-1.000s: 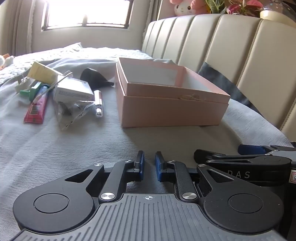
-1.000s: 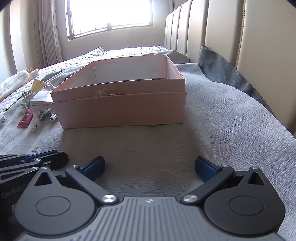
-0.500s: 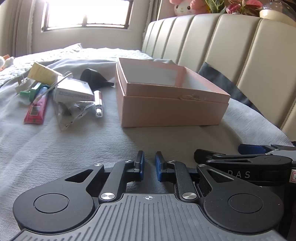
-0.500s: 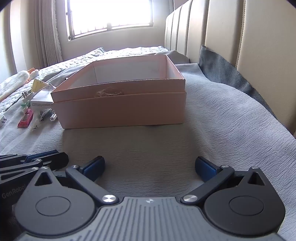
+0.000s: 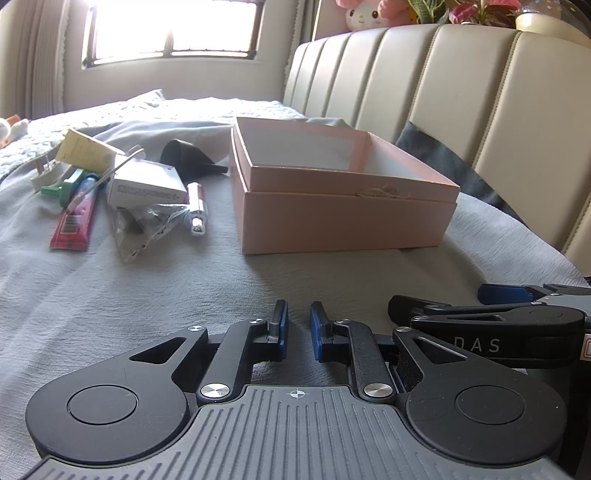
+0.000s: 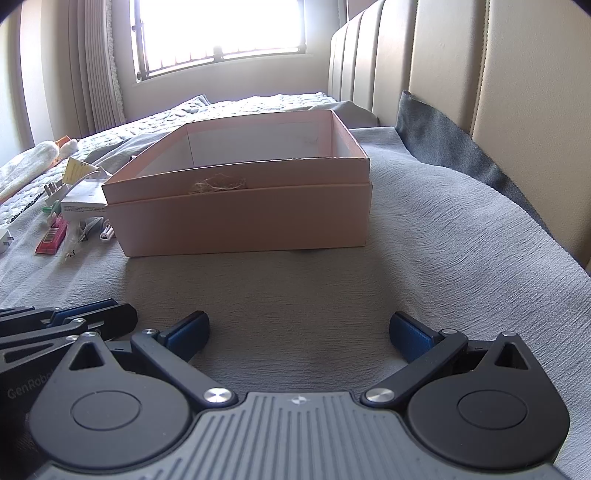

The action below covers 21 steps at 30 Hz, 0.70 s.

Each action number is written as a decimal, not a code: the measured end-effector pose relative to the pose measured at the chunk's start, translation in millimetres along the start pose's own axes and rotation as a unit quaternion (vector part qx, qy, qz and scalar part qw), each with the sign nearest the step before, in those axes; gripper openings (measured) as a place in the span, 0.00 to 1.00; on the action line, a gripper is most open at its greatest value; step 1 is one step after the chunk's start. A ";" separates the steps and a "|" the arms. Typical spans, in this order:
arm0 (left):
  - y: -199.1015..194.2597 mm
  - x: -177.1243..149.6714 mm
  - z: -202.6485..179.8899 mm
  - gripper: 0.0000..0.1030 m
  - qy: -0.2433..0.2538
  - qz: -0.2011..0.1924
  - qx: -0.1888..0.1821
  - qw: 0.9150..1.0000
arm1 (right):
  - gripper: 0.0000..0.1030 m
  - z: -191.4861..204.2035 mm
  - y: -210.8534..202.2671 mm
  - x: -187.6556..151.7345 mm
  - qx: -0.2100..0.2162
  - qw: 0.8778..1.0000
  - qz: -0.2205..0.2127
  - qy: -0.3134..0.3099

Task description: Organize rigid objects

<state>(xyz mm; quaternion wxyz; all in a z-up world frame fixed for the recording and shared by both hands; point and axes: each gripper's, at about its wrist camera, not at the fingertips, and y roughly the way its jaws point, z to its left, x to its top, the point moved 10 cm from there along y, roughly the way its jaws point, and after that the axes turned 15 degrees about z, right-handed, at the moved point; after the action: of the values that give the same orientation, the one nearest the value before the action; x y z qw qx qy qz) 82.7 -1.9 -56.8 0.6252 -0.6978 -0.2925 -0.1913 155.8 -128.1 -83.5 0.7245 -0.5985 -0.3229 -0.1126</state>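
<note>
An open pink box (image 5: 343, 218) (image 6: 240, 218) sits on the grey bedcover, and what I see of its inside holds nothing. To its left lies a heap of small items: a white carton (image 5: 147, 182), a red tube (image 5: 75, 218), a silver lipstick-like tube (image 5: 195, 206), a black funnel (image 5: 188, 155), a yellow packet (image 5: 83, 151), a green-capped item (image 5: 62, 190) and a clear bag (image 5: 144, 225). My left gripper (image 5: 297, 328) rests low on the cover, shut with nothing between its blue pads. My right gripper (image 6: 299, 332) lies beside it, open wide and holding nothing.
A padded beige headboard (image 5: 461, 92) runs along the right, with a dark grey cushion (image 6: 454, 140) against it. A white plug (image 6: 5, 240) lies at the far left. A bright window (image 6: 221, 29) and curtains stand at the back. Plush toys and plants top the headboard.
</note>
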 end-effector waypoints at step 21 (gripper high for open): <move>-0.6 -0.2 0.2 0.16 0.004 -0.001 0.005 1.000 | 1.00 0.1 -0.3 0.1 0.001 1.000 -0.001 0.000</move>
<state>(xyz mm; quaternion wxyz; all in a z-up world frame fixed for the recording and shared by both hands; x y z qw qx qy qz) 82.1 -1.7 -56.5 0.6297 -0.6935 -0.2917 -0.1933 155.7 -128.1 -83.2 0.7246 -0.5978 -0.3236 -0.1131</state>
